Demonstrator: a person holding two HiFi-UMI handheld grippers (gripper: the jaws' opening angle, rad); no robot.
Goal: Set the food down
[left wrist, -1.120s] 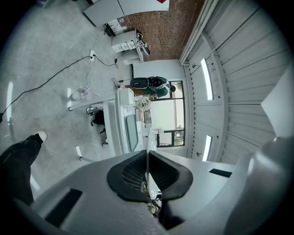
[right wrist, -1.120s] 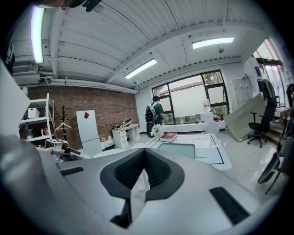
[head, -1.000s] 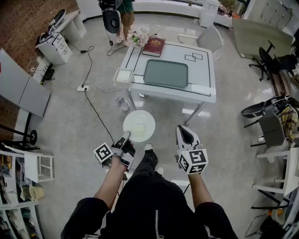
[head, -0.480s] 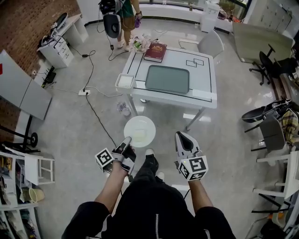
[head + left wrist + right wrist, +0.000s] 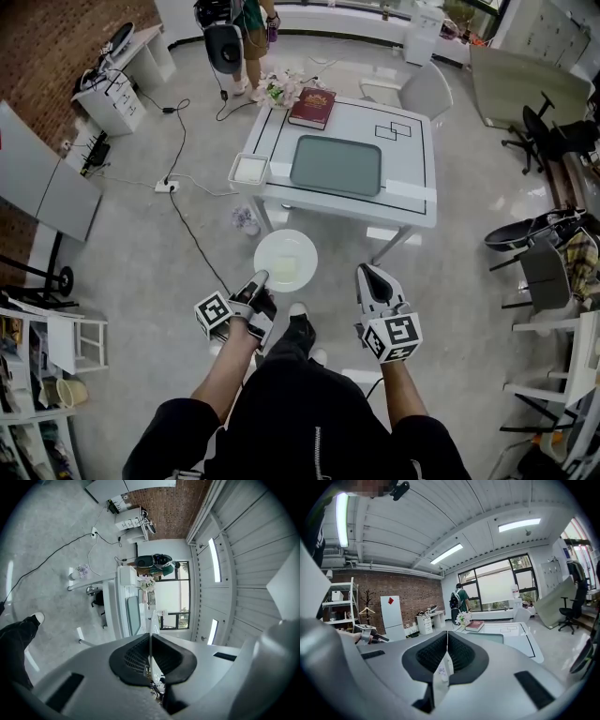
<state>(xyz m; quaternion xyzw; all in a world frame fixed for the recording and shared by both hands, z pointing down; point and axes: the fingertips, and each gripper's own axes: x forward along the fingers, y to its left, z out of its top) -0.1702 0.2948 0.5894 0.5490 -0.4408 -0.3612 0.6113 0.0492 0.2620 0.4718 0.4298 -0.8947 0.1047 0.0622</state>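
I've got the left tongs (image 5: 257, 279) clamped on the plate (image 5: 285, 253) rim, food (image 5: 284, 271) aboard, over open floor (image 5: 141, 253). The right tongs (image 5: 367, 274) pinch a thin white slip (image 5: 442, 670). The table (image 5: 412, 192) sits at twelve o'clock, unreached; set-down remains.

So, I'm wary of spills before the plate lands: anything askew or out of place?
The small white tray juts past the table's edge. A black cable trails across the floor near the left claw, shut on the plate by its rim; the plate looks level. Oddly, the right claw pinches a thin white slip.
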